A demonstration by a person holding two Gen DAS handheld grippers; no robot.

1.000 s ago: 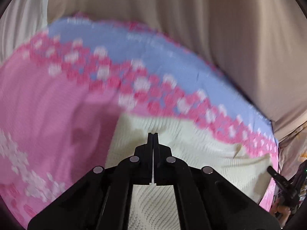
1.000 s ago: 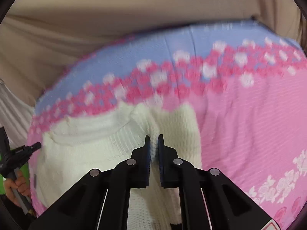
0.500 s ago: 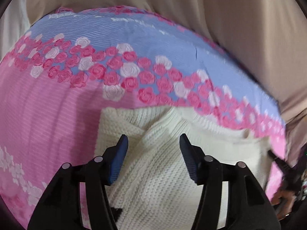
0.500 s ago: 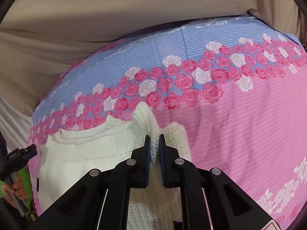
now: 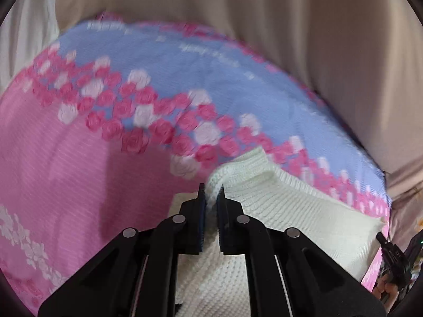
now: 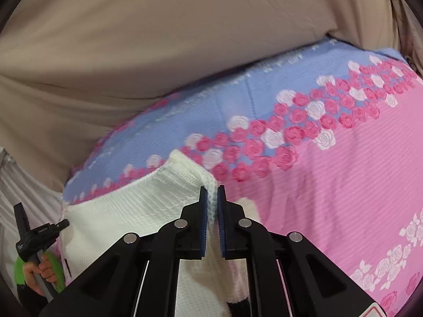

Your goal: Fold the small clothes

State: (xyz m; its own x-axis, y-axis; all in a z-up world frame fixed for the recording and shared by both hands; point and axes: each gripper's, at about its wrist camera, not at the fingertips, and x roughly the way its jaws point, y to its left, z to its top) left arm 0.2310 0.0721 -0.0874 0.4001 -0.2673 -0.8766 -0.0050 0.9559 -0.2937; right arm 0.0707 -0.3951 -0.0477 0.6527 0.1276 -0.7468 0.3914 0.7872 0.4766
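A cream knitted sweater [image 5: 290, 211] lies on a pink and blue rose-print bedspread [image 5: 66, 171]. My left gripper [image 5: 210, 189] has its jaws closing, with a raised edge of the knit pinched between the blue pads. In the right wrist view the same sweater [image 6: 148, 200] spreads to the left over the bedspread [image 6: 330, 185]. My right gripper [image 6: 210, 190] is closing tighter on a lifted fold of the sweater's edge. Part of the garment is hidden under each gripper's black body.
Beige cloth [image 6: 158, 52] hangs behind the bed's far edge. Off the bed's side a person's hand holds a black device [image 6: 34, 235], with a green sleeve below it. The same black device [image 5: 394, 253] shows at the lower right in the left wrist view.
My left gripper opened wide over the sweater, then shut on its edge and raised it. The right gripper kept its hold and shifted sideways, pulling its fold up.
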